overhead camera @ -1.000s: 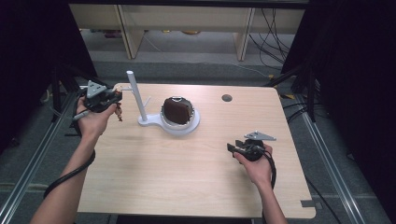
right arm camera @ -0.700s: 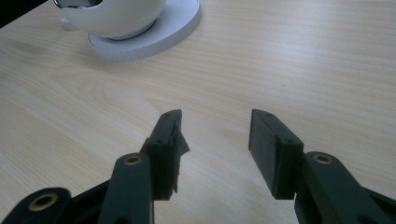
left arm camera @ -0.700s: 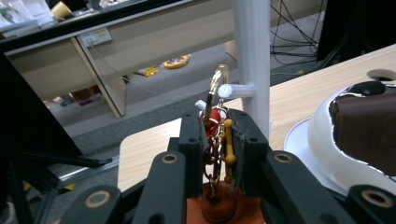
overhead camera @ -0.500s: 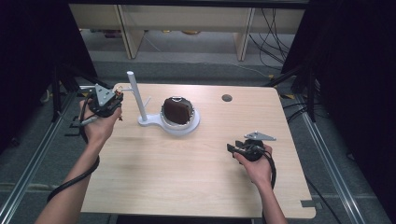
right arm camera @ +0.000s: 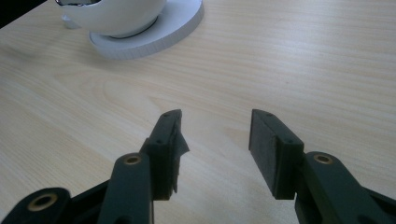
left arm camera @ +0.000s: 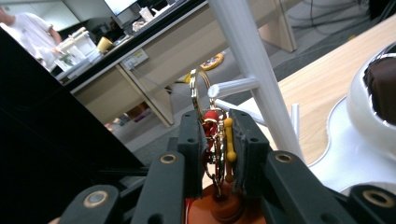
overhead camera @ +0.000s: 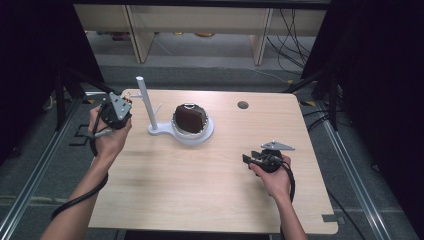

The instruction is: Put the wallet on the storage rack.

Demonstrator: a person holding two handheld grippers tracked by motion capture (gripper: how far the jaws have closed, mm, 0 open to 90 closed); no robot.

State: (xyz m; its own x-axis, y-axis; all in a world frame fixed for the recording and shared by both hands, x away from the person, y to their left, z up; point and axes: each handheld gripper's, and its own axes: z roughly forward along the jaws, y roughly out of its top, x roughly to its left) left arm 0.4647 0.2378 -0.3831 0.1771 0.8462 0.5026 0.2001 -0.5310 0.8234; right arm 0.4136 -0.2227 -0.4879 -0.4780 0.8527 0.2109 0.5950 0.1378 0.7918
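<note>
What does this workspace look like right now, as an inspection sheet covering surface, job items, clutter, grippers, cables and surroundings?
Surface: light wooden table, with a round hole near the far edge.
Job's things: keychain with a gold ring, red and yellow charms, clamped close to a peg of the white stand; the stand's base carries a white bowl holding something dark brown.
Clutter: nothing seen.
Grippers: left gripper shut on the keychain, held at the table's left edge beside the stand; right gripper open, nothing between its jaws, low over the table.
Cables: a black cable trails from the left gripper; more cables on the floor beyond the table.
Surroundings: shelving behind the table, dark curtains at both sides.
</note>
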